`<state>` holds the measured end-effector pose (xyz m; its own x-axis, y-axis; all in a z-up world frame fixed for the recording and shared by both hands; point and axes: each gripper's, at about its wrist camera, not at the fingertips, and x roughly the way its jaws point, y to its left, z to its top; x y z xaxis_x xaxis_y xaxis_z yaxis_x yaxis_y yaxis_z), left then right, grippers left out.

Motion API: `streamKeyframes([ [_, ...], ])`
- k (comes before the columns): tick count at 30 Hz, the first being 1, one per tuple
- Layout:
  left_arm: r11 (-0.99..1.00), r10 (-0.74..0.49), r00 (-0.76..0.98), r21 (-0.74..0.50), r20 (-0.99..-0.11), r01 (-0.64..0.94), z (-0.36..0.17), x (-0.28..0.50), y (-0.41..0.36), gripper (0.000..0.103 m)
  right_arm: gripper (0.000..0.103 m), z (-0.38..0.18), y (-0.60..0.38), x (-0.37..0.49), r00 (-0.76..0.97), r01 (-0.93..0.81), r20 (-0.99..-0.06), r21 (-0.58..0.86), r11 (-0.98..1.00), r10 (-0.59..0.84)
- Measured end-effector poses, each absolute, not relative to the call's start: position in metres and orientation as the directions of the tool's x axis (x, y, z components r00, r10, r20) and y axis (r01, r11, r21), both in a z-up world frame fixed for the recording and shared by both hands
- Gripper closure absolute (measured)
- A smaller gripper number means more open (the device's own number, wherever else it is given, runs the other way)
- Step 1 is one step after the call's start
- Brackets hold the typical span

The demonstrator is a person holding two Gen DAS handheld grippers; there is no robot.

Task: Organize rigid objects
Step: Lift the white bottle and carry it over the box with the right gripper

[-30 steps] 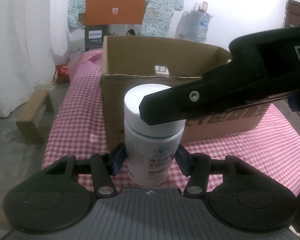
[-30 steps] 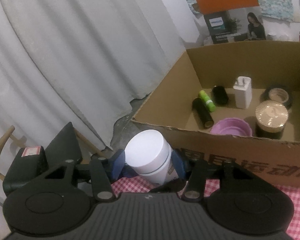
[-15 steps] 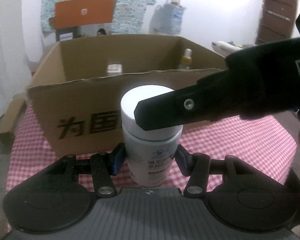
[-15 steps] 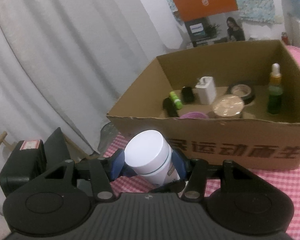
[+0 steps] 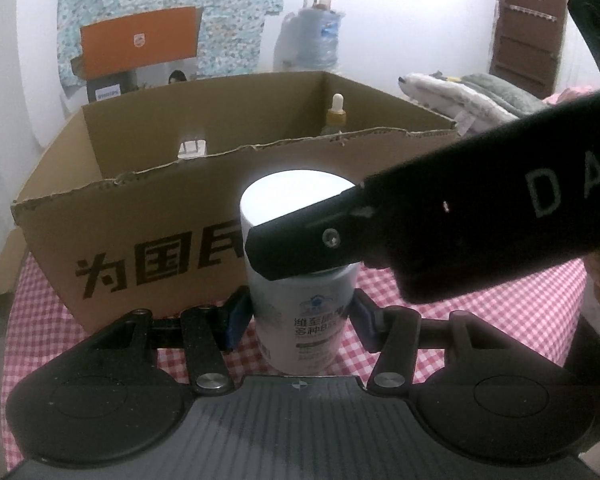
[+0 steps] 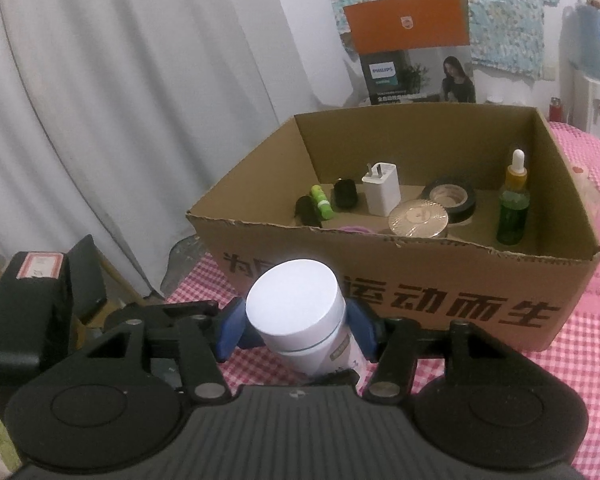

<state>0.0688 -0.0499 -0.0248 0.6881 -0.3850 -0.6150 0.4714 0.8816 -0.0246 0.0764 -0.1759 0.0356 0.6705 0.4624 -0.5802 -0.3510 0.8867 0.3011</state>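
Bottle (image 5: 300, 280) label only from left.

White supplement bottle (image 5: 300, 280) with white cap, upright, off the checkered tablecloth (image 5: 480, 312), before the cardboard box (image 6: 420, 304).

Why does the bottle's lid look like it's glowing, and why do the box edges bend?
Left wrist view: light glares off the white plastic bottle's lid, washing it out. Right wrist view: the same glare on the lid; the fisheye lens bows the brown cardboard box.
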Motion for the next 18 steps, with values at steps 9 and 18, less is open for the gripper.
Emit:
streamKeyframes([
  [9,0.873,-0.402,0.695,-0.021,-0.596,0.487,-0.013,0.063,-0.052,0.051,0.043,0.044,-0.177,0.070,0.680,-0.362,-0.578,0.269,0.892,0.450],
  [18,0.869,-0.419,0.739,0.003,-0.527,0.495,0.041,0.049,-0.050,0.051,0.043,0.090,-0.181,0.048,0.722,-0.419,-0.503,0.228,0.879,0.475],
])
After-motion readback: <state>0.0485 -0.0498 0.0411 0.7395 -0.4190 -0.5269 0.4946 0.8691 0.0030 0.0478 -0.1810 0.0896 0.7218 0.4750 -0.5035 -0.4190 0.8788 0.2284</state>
